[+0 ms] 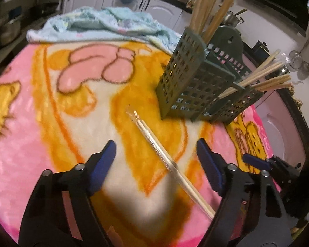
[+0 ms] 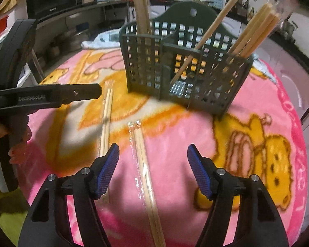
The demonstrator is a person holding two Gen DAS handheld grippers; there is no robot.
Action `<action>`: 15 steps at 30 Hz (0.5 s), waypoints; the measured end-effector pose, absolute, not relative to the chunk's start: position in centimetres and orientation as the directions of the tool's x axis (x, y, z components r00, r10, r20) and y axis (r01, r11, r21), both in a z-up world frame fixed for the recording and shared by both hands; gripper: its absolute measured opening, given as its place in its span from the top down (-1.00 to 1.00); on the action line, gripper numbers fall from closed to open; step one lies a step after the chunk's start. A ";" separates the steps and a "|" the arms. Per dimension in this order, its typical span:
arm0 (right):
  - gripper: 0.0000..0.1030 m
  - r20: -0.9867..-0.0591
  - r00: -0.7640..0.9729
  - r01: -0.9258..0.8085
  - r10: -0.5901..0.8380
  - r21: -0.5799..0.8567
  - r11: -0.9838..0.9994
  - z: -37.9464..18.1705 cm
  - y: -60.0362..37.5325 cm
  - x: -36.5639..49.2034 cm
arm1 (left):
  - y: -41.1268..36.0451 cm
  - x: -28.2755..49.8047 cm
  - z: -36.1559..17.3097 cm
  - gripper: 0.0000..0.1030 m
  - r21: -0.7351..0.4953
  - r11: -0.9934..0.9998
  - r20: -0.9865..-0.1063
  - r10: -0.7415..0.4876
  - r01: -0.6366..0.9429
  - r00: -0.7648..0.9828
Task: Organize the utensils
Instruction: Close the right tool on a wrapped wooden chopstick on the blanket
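A dark green slotted utensil holder (image 1: 195, 86) (image 2: 185, 68) stands on the pink blanket, with several wooden chopsticks upright and leaning in its compartments. One plastic-wrapped chopstick pair (image 1: 154, 143) lies diagonally on the blanket between the blue pads of my left gripper (image 1: 156, 152), which is open and not touching it. A second wrapped pair (image 2: 143, 164) lies lengthwise between the pads of my right gripper (image 2: 152, 154), also open with gaps on both sides. The left gripper (image 2: 72, 94) shows side-on above the first pair (image 2: 107, 111). The right gripper (image 1: 255, 161) shows at the right edge.
The pink and orange cartoon blanket (image 1: 41, 144) covers the round table. A crumpled light blue cloth (image 1: 92, 22) lies at its far side. A person's hand (image 2: 16, 140) holds the left gripper's handle. Kitchen cabinets, a microwave (image 2: 51, 0) and pots ring the table.
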State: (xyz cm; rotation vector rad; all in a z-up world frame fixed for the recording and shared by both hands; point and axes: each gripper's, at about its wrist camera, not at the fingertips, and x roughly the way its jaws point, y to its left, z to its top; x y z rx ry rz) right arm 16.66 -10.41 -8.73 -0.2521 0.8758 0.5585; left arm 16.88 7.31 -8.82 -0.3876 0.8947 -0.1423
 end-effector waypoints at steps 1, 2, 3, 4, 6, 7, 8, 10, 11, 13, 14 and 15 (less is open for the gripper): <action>-0.21 -0.789 0.500 -0.559 0.359 0.023 0.829 -9.0 -10.3 16.9 | 7.4 17.1 -9.0 -0.27 -0.392 0.919 -0.736 -0.284 -0.045 0.615; -0.19 -0.793 0.490 -0.562 0.362 0.030 0.826 -9.2 -10.1 17.0 | 7.5 17.3 -9.3 -0.24 -0.399 0.915 -0.740 -0.288 -0.053 0.608; -0.15 -0.798 0.482 -0.565 0.363 0.034 0.824 -9.3 -9.9 17.2 | 7.6 17.6 -9.6 -0.22 -0.406 0.912 -0.744 -0.292 -0.061 0.601; -0.14 -0.800 0.475 -0.568 0.365 0.038 0.822 -9.4 -9.8 17.3 | 7.7 17.8 -9.8 -0.19 -0.413 0.908 -0.746 -0.297 -0.065 0.596; -0.08 -0.808 0.459 -0.577 0.370 0.046 0.815 -9.7 -9.3 17.6 | 7.9 18.2 -10.3 -0.16 -0.425 0.902 -0.753 -0.305 -0.077 0.583; -0.07 -0.811 0.456 -0.577 0.367 0.044 0.815 -9.9 -9.0 17.8 | 8.0 18.5 -10.6 -0.16 -0.433 0.898 -0.757 -0.313 -0.081 0.573; -0.04 -0.815 0.449 -0.580 0.366 0.046 0.814 -10.0 -8.8 18.1 | 8.1 18.7 -10.7 -0.16 -0.437 0.896 -0.759 -0.317 -0.084 0.569; 0.01 -0.821 0.439 -0.583 0.365 0.049 0.811 -10.2 -8.3 18.5 | 8.1 19.2 -10.9 -0.15 -0.435 0.897 -0.762 -0.317 -0.084 0.564; 0.03 -0.825 0.433 -0.585 0.363 0.049 0.809 -10.4 -8.1 18.8 | 8.0 19.5 -10.9 -0.15 -0.433 0.898 -0.765 -0.317 -0.083 0.561; 0.12 -0.838 0.418 -0.588 0.350 0.044 0.808 -10.8 -7.8 19.2 | 8.0 19.9 -11.0 -0.13 -0.428 0.900 -0.770 -0.313 -0.087 0.556; 0.17 -0.846 0.408 -0.589 0.343 0.043 0.807 -11.1 -7.6 19.5 | 8.0 20.2 -11.0 -0.08 -0.421 0.902 -0.775 -0.306 -0.090 0.553; 0.19 -0.850 0.405 -0.588 0.338 0.042 0.808 -11.4 -7.4 19.7 | 7.9 20.5 -11.0 -0.06 -0.409 0.908 -0.781 -0.296 -0.092 0.550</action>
